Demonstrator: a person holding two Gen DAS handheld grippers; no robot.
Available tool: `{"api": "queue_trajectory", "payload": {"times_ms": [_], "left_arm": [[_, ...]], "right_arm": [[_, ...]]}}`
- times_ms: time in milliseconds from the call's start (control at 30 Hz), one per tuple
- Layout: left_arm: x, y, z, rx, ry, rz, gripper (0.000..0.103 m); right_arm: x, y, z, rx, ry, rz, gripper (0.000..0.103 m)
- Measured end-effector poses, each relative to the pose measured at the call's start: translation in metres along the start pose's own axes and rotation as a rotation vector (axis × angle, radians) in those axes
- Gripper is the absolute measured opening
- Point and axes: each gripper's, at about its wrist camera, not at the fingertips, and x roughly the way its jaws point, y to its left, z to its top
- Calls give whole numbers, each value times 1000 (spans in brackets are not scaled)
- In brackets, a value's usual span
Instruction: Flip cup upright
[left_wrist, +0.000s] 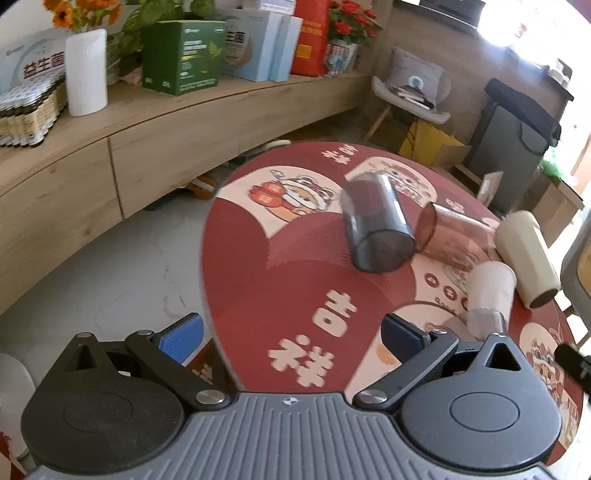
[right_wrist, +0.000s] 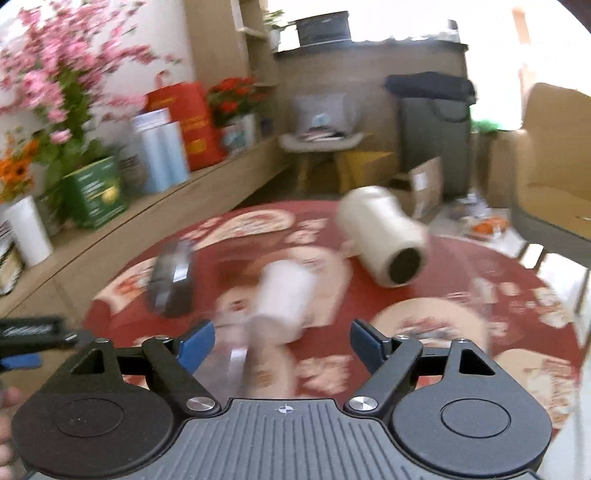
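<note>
Several cups lie on their sides on a round red table (left_wrist: 280, 280). A smoky grey cup (left_wrist: 376, 225) lies in the middle, a clear reddish cup (left_wrist: 454, 236) beside it, a cream bottle (left_wrist: 528, 254) at the right, and a white cup with a clear end (left_wrist: 489, 295) nearer me. My left gripper (left_wrist: 291, 339) is open and empty, short of the grey cup. In the blurred right wrist view my right gripper (right_wrist: 282, 345) is open, with the white cup (right_wrist: 284, 299) just ahead between the fingers; the grey cup (right_wrist: 171, 284) and cream bottle (right_wrist: 388, 236) lie beyond.
A wooden sideboard (left_wrist: 110, 140) with boxes, a white vase (left_wrist: 86, 72) and flowers runs along the left. A chair (left_wrist: 410, 96), a yellow box and a dark bin (left_wrist: 513, 147) stand behind the table. A tan armchair (right_wrist: 554, 177) is at the right.
</note>
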Motion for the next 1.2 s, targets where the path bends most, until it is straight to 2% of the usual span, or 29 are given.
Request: {"api": "queue_trajectory", "payload": {"times_ms": [100,233,367,533,667,733,767,967,1067,1200], "left_arm": [[3,-13,-5,38,-1,0,103],[3,-30,-8,62,-16,-19,103],[4,-52,-8,101,-17,-51,103],[16,-70,-9,87,25,-165,103],[30,-77,-10,69,19,-153,103],[33,-79,-10,64,24,-156,103],[33,-80,-10,69,28,-157,103],[29,-88,-8,70,28,-162,103],[37,-95,-9,75,57,-169,103],[46,-101,-10,103,81,-135,103]], "right_arm": [[8,-34,0,48,-37,-73,78],[21,-63,-7,49,-55,-132,78],[41,-80,-9,67,-18,-135,78],[47,-77,-7,72,-9,-104,79],[46,-72,-9,55,-8,-92,89],[45,-70,-9,38,-18,-112,101],[44,-70,-9,34,-31,-125,103],[42,-75,-10,32,-47,-161,103],[39,-81,-11,45,-62,-167,103],[34,-89,-12,81,-101,-178,103]]}}
